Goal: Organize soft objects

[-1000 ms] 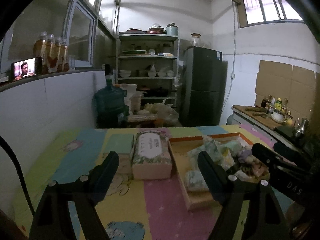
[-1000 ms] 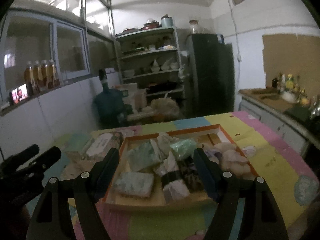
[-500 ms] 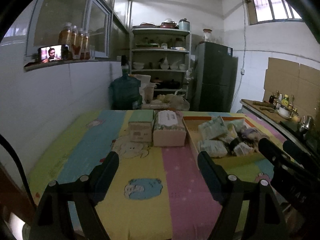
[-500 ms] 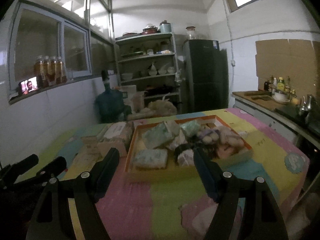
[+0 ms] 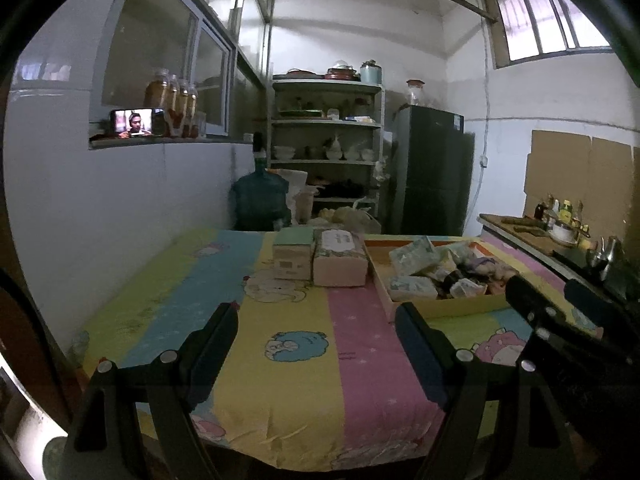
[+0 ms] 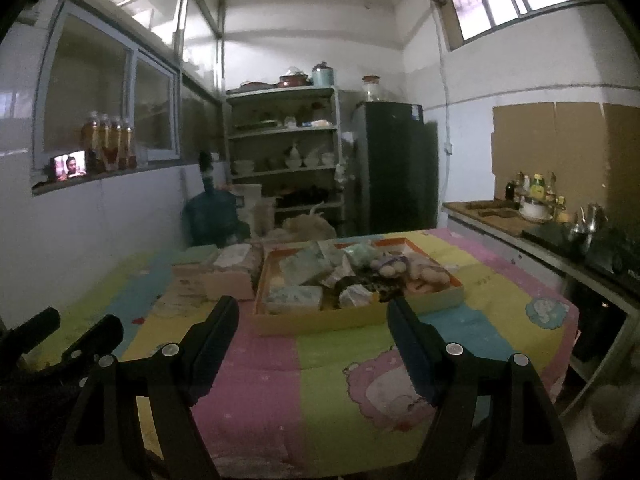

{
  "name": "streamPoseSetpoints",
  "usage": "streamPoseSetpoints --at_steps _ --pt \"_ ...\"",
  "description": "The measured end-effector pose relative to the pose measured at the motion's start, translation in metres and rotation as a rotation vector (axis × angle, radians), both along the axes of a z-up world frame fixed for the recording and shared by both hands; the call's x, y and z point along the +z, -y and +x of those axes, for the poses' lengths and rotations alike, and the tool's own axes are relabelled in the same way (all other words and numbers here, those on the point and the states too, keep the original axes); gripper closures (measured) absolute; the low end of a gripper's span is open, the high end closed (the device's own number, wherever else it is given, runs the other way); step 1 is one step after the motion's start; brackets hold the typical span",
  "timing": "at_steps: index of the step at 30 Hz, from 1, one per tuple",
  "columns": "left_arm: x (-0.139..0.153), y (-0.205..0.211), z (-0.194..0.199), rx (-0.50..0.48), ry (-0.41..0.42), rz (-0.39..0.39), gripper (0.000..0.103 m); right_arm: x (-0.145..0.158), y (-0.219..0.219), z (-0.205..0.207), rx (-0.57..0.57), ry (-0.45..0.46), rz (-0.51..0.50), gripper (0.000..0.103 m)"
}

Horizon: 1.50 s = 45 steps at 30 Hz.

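Observation:
A shallow cardboard tray point(image 6: 360, 316) with an orange rim sits far back on the table and holds several soft packs and plush toys point(image 6: 390, 266); it also shows in the left wrist view point(image 5: 452, 306). A tissue box point(image 5: 339, 258) and a green-topped box point(image 5: 292, 252) stand left of the tray. My left gripper point(image 5: 316, 324) is open and empty over the near half of the table. My right gripper point(image 6: 312, 320) is open and empty, short of the tray's front wall.
The table wears a pastel cartoon cloth point(image 5: 296, 360); its front edge point(image 5: 320, 466) is just below my grippers. A white wall point(image 5: 100, 208) runs along the left. A counter with bottles point(image 6: 532, 204) stands right. Shelves point(image 6: 284, 152), a fridge point(image 6: 396, 168) and a water jug point(image 5: 260, 200) are behind.
Both grippers have pulled back from the tray and boxes toward the table's front edge, so everything looks smaller and farther. Both stayed open and empty.

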<state>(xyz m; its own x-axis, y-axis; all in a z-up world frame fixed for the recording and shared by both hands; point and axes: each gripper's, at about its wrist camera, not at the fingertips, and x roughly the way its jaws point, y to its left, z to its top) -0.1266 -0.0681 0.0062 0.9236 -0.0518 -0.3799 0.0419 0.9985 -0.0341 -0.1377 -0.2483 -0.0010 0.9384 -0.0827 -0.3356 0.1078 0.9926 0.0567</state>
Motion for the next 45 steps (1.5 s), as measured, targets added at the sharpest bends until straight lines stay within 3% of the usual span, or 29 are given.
streamPoseSetpoints --at_steps 45 --pt "0.0037 -0.0061 -0.0033 0.011 0.016 -0.020 0.022 0.0050 -0.0103 -0.0020 0.023 0.006 -0.004 0.025"
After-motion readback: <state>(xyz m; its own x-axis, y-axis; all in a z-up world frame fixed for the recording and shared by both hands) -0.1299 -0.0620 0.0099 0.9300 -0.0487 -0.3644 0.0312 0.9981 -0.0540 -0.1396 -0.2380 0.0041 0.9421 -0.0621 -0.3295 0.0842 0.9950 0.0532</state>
